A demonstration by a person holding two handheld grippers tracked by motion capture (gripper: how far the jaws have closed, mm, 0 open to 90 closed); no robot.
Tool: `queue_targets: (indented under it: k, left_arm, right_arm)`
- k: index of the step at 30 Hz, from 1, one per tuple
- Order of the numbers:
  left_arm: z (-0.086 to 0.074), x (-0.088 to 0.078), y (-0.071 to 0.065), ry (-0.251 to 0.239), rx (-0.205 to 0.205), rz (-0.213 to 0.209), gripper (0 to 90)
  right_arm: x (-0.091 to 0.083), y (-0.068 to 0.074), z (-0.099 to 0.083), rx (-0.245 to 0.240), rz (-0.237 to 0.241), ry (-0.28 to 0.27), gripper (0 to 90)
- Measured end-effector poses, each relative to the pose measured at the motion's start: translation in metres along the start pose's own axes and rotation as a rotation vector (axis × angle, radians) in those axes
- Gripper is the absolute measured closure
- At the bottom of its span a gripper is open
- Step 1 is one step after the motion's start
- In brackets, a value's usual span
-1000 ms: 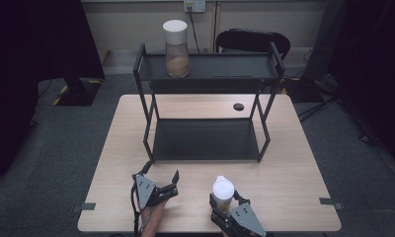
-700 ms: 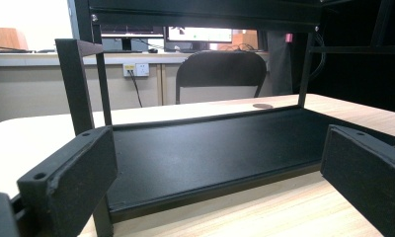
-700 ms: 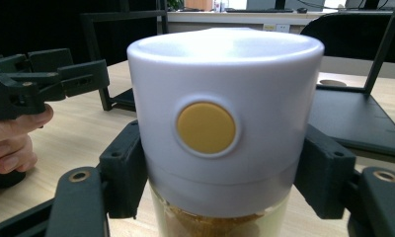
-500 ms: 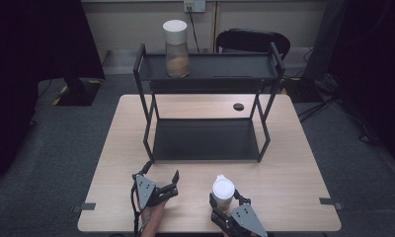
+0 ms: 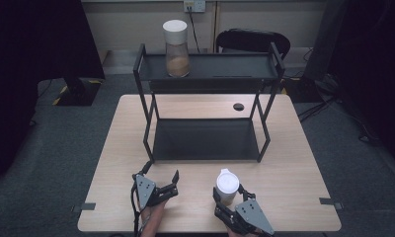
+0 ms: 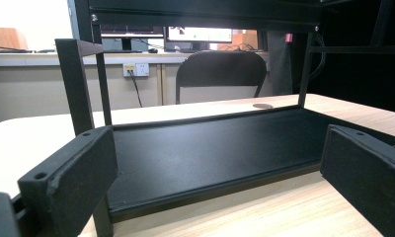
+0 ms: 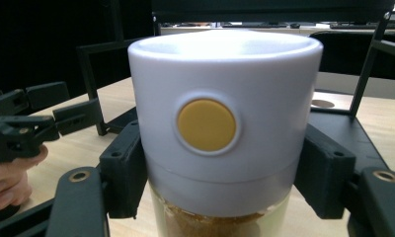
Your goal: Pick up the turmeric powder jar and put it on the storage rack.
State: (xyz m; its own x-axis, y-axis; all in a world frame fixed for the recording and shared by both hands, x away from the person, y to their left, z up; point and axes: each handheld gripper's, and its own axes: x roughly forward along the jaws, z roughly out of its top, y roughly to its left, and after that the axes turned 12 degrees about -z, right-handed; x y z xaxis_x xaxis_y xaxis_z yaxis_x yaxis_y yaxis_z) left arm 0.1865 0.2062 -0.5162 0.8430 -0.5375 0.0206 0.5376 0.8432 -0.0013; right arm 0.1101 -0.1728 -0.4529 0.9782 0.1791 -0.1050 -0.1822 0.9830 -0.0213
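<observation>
1. The right gripper (image 5: pixel 228 196) clamps a white-lidded jar (image 5: pixel 226 186) of brown powder, standing on the table (image 5: pixel 294 163) at 5 o'clock.
2. The left gripper (image 5: pixel 161 178), at 7 o'clock, stands wide and empty before the black rack (image 5: pixel 205 140).
3. A second jar (image 5: pixel 176 48) stands on the rack's top shelf, at 11 o'clock.

no readable text, labels or numbers anywhere

White-lidded jar (image 7: pixel 220 128) clamped between the right tool (image 7: pixel 220 177) jaws (brown contents below), yellow button (image 7: pixel 206 124) facing camera

Grey carpet floor (image 5: pixel 62 148); black chair (image 5: pixel 252 42) against beige wall (image 5: pixel 136 19)
</observation>
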Motion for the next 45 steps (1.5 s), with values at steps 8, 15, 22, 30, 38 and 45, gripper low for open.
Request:
queue_targets:
  k: [8, 15, 22, 30, 38, 45]
  left_arm:
    - [0.000, 0.000, 0.000, 0.000, 0.000, 0.000, 0.7]
    - [0.000, 0.000, 0.000, 0.000, 0.000, 0.000, 0.7]
    - [0.000, 0.000, 0.000, 0.000, 0.000, 0.000, 0.8]
    - [0.000, 0.000, 0.000, 0.000, 0.001, 0.000, 1.1]
    - [0.000, 0.000, 0.000, 0.000, 0.000, 0.000, 1.1]
    - [0.000, 0.000, 0.000, 0.000, 0.000, 0.000, 1.1]
  right_arm:
    - [0.003, -0.002, 0.011, -0.005, -0.001, -0.007, 29.8]
    - [0.004, -0.003, 0.020, -0.022, -0.002, -0.033, 29.9]
    - [0.009, -0.006, 0.032, -0.025, 0.001, -0.051, 29.9]
    - [0.017, -0.011, 0.045, -0.028, 0.006, -0.066, 29.9]
    - [0.027, -0.016, 0.063, -0.026, 0.005, -0.079, 29.9]
    - [0.035, -0.020, 0.078, -0.012, 0.009, -0.098, 29.8]
